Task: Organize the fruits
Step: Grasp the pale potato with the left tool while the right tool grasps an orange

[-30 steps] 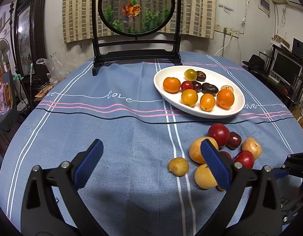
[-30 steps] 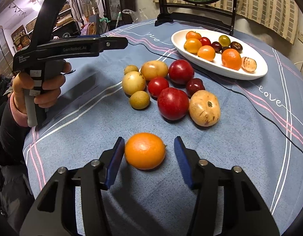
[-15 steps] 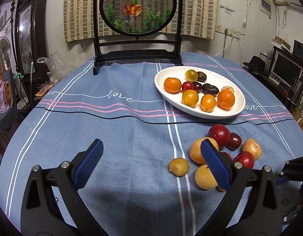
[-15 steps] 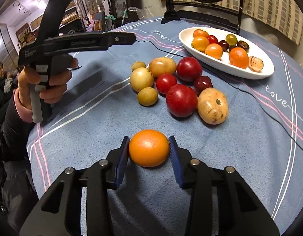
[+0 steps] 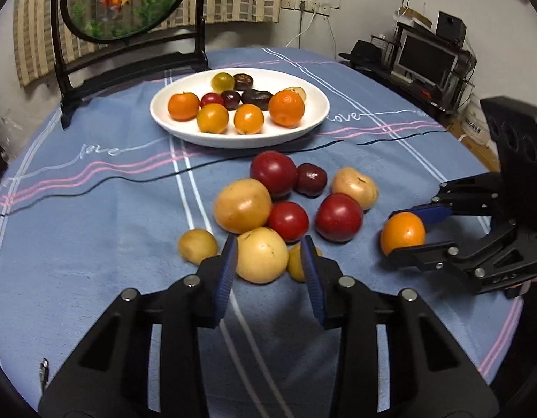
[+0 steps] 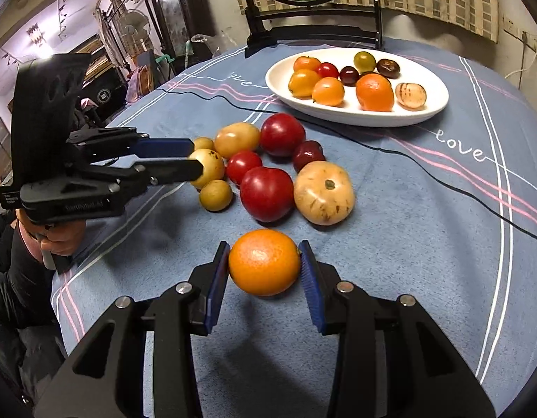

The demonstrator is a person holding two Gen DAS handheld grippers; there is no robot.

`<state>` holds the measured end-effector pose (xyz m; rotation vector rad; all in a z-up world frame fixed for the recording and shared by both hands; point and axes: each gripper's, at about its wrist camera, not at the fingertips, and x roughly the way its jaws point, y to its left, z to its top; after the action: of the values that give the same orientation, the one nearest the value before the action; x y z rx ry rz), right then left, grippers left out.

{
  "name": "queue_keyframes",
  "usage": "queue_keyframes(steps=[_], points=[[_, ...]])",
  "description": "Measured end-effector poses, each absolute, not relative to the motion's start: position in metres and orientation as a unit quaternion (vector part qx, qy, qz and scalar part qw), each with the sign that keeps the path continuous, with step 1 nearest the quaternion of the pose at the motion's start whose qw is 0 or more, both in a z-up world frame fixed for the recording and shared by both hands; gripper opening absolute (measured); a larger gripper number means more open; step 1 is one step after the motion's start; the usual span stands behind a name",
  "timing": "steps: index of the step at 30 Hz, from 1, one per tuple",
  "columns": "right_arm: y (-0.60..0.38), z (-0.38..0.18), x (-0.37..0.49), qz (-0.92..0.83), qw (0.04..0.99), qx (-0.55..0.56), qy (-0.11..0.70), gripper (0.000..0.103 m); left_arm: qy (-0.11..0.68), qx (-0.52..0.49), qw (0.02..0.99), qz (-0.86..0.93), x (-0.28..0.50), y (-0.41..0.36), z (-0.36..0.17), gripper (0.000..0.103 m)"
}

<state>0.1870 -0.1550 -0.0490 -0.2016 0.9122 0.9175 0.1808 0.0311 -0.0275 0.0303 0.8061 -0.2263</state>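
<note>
A white oval plate (image 5: 317, 104) (image 6: 435, 80) at the back of the blue cloth holds several oranges, tomatoes and dark fruits. In front of it lies a loose pile of red and yellow fruits (image 5: 339, 217). My left gripper (image 5: 268, 261) (image 6: 197, 158) straddles a round yellow fruit (image 5: 261, 256) (image 6: 212, 167) at the pile's near edge. Its jaws are closing: the left pad touches the fruit, and a thin gap shows at the right pad. My right gripper (image 6: 265, 268) (image 5: 393, 235) is shut on an orange (image 6: 265, 261) (image 5: 402, 233), apart from the pile.
A round fish screen on a black stand (image 5: 129, 0) (image 6: 313, 35) stands behind the plate. A small yellow fruit (image 5: 198, 245) lies just left of my left fingers. A person's hand (image 6: 59, 240) grips the left handle. A desk with a monitor (image 5: 428, 59) is beyond the table's right edge.
My left gripper swung right and down onto the fruit pile, and its jaws narrowed from wide open around the yellow fruit. The right jaws closed onto the orange.
</note>
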Motion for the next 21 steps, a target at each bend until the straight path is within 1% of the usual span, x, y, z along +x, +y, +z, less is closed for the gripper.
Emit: queue_keyframes(steps=[3, 7, 14, 18, 21], points=[[-0.155, -0.050, 0.187, 0.424, 0.794, -0.097, 0.424, 0.041, 0.395, 0.013, 0.913, -0.101, 0.181, 0.032, -0.029, 0.038], [-0.153, -0.050, 0.185, 0.425, 0.794, -0.101, 0.422, 0.041, 0.420, -0.005, 0.904, -0.081, 0.191, 0.041, -0.038, 0.039], [-0.153, -0.050, 0.185, 0.423, 0.795, -0.102, 0.423, 0.041, 0.419, 0.018, 0.904, -0.081, 0.197, 0.030, -0.040, 0.040], [-0.153, -0.050, 0.185, 0.424, 0.795, -0.102, 0.423, 0.041, 0.454, 0.016, 0.888, -0.068, 0.205, 0.034, -0.051, 0.040], [-0.154, -0.050, 0.185, 0.423, 0.796, -0.102, 0.421, 0.041, 0.455, 0.012, 0.888, -0.072, 0.205, 0.036, -0.052, 0.040]])
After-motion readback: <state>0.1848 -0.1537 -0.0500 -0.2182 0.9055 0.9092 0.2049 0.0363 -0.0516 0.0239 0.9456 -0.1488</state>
